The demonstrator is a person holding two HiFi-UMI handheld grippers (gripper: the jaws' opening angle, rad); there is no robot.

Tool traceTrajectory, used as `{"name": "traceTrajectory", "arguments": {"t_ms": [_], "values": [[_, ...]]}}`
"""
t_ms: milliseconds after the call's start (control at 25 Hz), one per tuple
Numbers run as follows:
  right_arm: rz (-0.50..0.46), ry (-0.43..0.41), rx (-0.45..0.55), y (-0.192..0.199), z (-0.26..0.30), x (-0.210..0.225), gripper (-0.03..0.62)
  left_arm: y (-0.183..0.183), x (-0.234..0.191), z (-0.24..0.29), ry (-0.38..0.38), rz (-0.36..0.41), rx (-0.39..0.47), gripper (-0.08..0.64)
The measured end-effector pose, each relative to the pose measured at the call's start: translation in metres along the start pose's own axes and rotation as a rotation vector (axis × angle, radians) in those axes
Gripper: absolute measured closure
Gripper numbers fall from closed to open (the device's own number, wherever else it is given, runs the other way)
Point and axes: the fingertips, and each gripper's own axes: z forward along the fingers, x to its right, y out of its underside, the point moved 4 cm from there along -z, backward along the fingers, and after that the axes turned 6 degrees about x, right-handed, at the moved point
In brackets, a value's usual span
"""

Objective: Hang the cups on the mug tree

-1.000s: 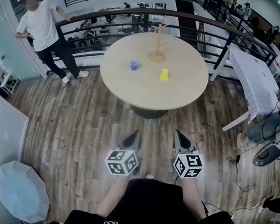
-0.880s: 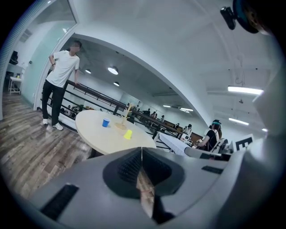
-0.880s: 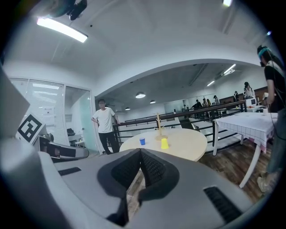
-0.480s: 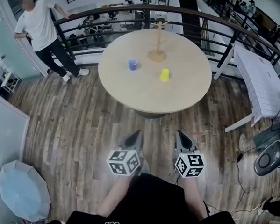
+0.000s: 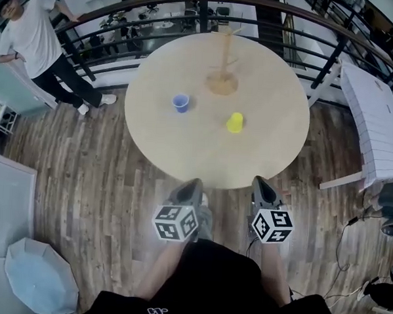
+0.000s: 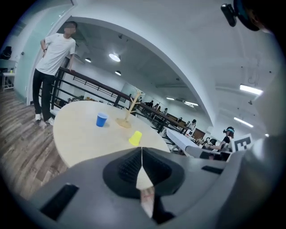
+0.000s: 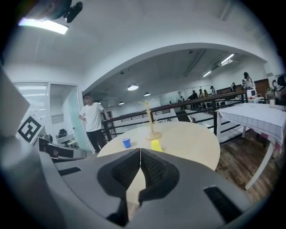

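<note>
The left gripper and right gripper are both closed tight and empty, at the table edge farthest from the mug tree. The blue cup stands left-front of the tree and the yellow cup right-front, nearer the right gripper.

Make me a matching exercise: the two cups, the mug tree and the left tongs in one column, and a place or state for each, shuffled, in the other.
Column one:
1. blue cup
2. yellow cup
3. mug tree
4. left tongs

Column two:
a. shut and empty, held short of the table
b. on the far part of the table, pegs bare
c. leftmost thing on the table in the head view
d. thing on the table closest to the tongs

Pairs: 1-c, 2-d, 3-b, 4-a
</note>
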Motion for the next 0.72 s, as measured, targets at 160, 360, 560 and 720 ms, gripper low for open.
{"name": "traceTrajectory", "arguments": {"t_ms": [160, 360, 560, 720], "values": [[0.007, 0.096, 0.053, -0.055, 0.075, 0.041, 0.583, -0.059, -0.028, 0.066, 0.021, 0.037, 0.001, 0.548], [-0.023, 0.124, 0.119, -0.104, 0.137, 0.058, 0.583, -0.106, -0.051, 0.126, 0.033, 0.065, 0.013, 0.546], [-0.049, 0.088, 0.099, -0.111, 0.173, 0.066, 0.583, -0.114, -0.049, 0.160, 0.046, 0.058, -0.002, 0.548], [-0.072, 0.050, 0.096, -0.131, 0.197, 0.077, 0.583, -0.128, -0.045, 0.182, 0.044, 0.039, 0.011, 0.548]]}}
